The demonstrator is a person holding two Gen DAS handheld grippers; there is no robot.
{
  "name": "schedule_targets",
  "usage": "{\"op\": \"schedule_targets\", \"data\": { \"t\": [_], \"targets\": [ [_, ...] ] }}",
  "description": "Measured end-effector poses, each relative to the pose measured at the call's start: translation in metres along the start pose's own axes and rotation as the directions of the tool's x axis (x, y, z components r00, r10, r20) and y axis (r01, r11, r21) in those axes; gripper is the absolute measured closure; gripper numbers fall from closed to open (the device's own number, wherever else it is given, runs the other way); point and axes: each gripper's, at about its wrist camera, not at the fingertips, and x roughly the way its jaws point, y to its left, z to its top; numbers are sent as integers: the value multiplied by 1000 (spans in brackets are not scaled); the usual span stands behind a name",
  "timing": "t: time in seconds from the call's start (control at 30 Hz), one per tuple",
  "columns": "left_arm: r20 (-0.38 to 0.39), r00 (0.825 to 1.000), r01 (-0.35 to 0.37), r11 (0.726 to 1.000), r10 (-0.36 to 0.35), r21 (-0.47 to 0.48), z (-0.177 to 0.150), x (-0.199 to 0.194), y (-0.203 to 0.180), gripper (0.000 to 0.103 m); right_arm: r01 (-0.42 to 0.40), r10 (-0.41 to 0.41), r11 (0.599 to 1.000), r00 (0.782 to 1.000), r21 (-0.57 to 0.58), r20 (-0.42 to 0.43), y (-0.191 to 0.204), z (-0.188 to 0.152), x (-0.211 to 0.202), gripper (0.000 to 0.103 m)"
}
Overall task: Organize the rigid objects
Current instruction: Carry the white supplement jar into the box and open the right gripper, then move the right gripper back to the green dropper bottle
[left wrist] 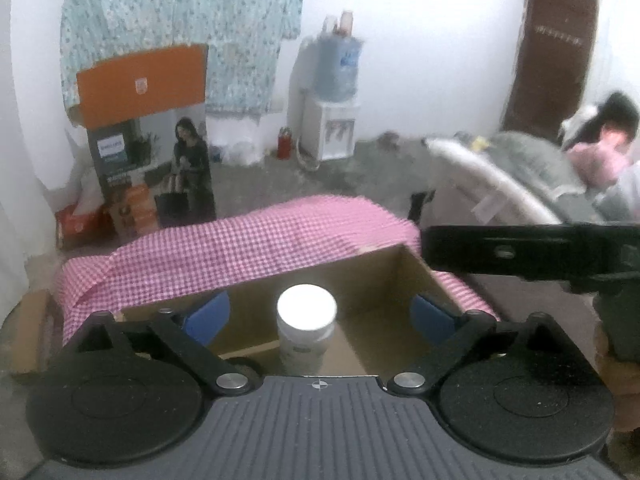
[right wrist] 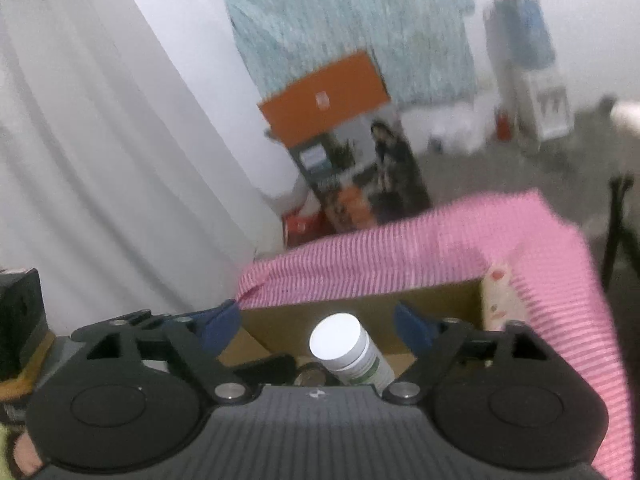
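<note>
In the left wrist view a white bottle (left wrist: 306,322) with a white lid stands upright inside an open cardboard box (left wrist: 384,276). My left gripper (left wrist: 320,316) hangs above it, open, with its blue pads (left wrist: 208,316) wide apart and clear of the bottle. The right wrist view shows a white bottle (right wrist: 350,350) with a green label leaning in the cardboard box (right wrist: 440,300). My right gripper (right wrist: 318,326) is open over it, its blue pads (right wrist: 222,326) not touching it. The right gripper's black body (left wrist: 520,250) shows at the right of the left wrist view.
A pink checked cloth (left wrist: 240,248) (right wrist: 400,256) covers the surface behind and beside the box. A pale patterned item (right wrist: 500,296) leans in the box's right corner. On the floor beyond stand an orange-topped carton (left wrist: 148,136) and a water dispenser (left wrist: 332,100). A person (left wrist: 600,148) sits far right.
</note>
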Motion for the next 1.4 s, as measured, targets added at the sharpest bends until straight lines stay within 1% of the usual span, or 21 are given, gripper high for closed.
{"op": "schedule_targets", "data": {
  "t": [0.07,0.2,0.27,0.37,0.43,0.5,0.57,0.67,0.7,0.77,0.9,0.97,1.0,1.07,1.1,1.17,1.2,1.23,1.33,1.4],
  "targets": [
    [38,999,24,1000,-24,-5,-6,-21,0,1,8,-4,999,998,-52,69,14,-8,-28,0],
    [93,994,65,998,-63,-20,-24,-55,0,0,66,-48,993,982,-97,182,35,-32,-74,0],
    [103,992,79,997,-76,-27,-34,-67,-1,0,101,-77,990,972,-101,222,44,-46,-91,0],
    [88,993,80,997,-79,-10,-50,-78,-4,0,175,-131,975,950,-135,285,62,-70,-110,0],
    [73,994,75,997,-75,4,-62,-84,-7,0,251,-181,953,921,-170,346,76,-89,-122,0],
    [72,995,73,997,-73,-1,-73,-90,-8,0,311,-213,927,897,-210,386,88,-106,-128,0],
    [74,995,73,997,-72,-10,-83,-94,-10,0,340,-236,911,893,-233,383,96,-120,-131,0],
    [78,995,61,998,-59,-15,-98,-99,-10,0,331,-244,917,907,-221,344,99,-133,-134,0],
    [82,995,58,998,-56,-13,-102,-101,-10,0,345,-265,916,904,-205,336,100,-136,-134,0],
    [75,996,51,999,-51,-1,-109,-101,-12,0,392,-316,899,891,-198,327,103,-143,-133,0],
    [47,997,63,998,-63,1,-121,-99,-12,0,449,-362,850,877,-275,316,110,-156,-135,0],
    [40,996,86,996,-86,-17,-124,-97,-10,0,446,-360,841,884,-306,297,113,-159,-136,0],
    [39,995,98,995,-97,-23,-128,-99,-10,0,431,-351,848,893,-310,280,113,-159,-137,0],
    [37,993,116,993,-115,-33,-132,-98,-8,0,378,-310,879,916,-290,254,108,-163,-146,0],
    [35,992,118,992,-117,-32,-134,-98,-9,0,333,-271,902,932,-276,240,104,-164,-148,0],
    [36,992,123,992,-122,-25,-136,-96,-8,0,241,-187,937,957,-252,220,93,-168,-150,0],
    [36,991,127,992,-126,-23,-138,-95,-9,0,225,-175,946,960,-234,218,90,-170,-151,0],
    [35,991,131,991,-130,-25,-139,-93,-8,0,228,-182,951,959,-211,215,86,-171,-149,0],
    [19,990,143,990,-143,-14,-142,-86,-10,0,259,-227,953,954,-159,195,75,-174,-138,0],
    [7,992,127,992,-127,10,-144,-79,-13,0,244,-221,962,959,-122,175,66,-176,-132,0]
  ]
}}
